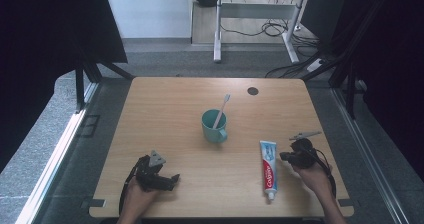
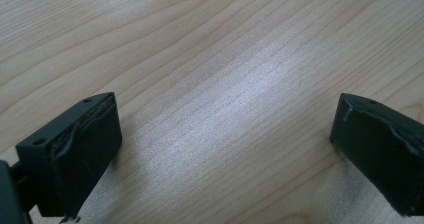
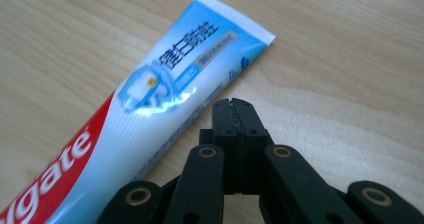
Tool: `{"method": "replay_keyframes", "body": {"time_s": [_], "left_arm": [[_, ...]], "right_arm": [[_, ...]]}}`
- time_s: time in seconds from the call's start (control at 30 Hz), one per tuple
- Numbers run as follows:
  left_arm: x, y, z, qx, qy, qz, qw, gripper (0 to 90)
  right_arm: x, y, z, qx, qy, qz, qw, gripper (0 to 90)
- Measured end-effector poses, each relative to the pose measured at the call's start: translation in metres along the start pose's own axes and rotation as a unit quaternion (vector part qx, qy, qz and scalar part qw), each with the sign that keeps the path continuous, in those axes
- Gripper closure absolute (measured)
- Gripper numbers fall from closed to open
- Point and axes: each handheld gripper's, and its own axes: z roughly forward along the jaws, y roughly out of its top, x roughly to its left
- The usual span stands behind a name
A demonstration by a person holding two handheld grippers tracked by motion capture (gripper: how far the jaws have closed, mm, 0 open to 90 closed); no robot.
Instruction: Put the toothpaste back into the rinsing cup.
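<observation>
my right gripper [image 3: 232,104] sits pinched shut with nothing between the jaws, its tips just beside the toothpaste tube [image 3: 150,114] — in the right gripper view the closed tips touch or nearly touch the tube's near edge, i can't tell which. the tube lies flat on the table [image 1: 165,134], near my right side, crimped end pointing away toward the far edge and cap end toward me, label up. my left gripper [image 2: 225,149] is spread wide, jaws well apart over bare wood at the near left, holding nothing; in the high view it [image 1: 167,180] rests low by the table's front edge, well apart from everything else. a teal cup [image 1: 214,126] stands upright near the middle of the table with a toothbrush [image 1: 222,109] leaning in it, head up and tilted toward the far right. a dark round spot [image 1: 253,90] sits near the far edge. my read: this is the approach step on the tube, grasp not yet made — shut jaws can't take it. next move calls for opening the right jaws, shifting sideways over the tube body so one jaw lands on each long edge, then closing across the flat width, ideally nearer the stiffer middle than the floppy crimp. the tube is thin and lies flush on the wood, so the jaw tips need to come down close to the surface or they'll skid over the top. left stays parked unless the tube needs steadying.
</observation>
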Motion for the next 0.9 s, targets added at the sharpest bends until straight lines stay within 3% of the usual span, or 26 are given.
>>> {"method": "replay_keyframes", "body": {"time_s": [0.33, 0.9], "left_arm": [[0.0, 0.0, 0.0, 0.0, -0.001, 0.0, 1.0, 0.1], [0.0, 0.0, 0.0, 0.0, -0.001, 0.0, 1.0, 0.1]], "right_arm": [[0.004, 0.011, 0.019, 0.021, -0.011, -0.009, 0.9997, 89.4], [0.031, 0.031, 0.037, 0.013, 0.024, -0.033, 0.9991, 89.4]]}}
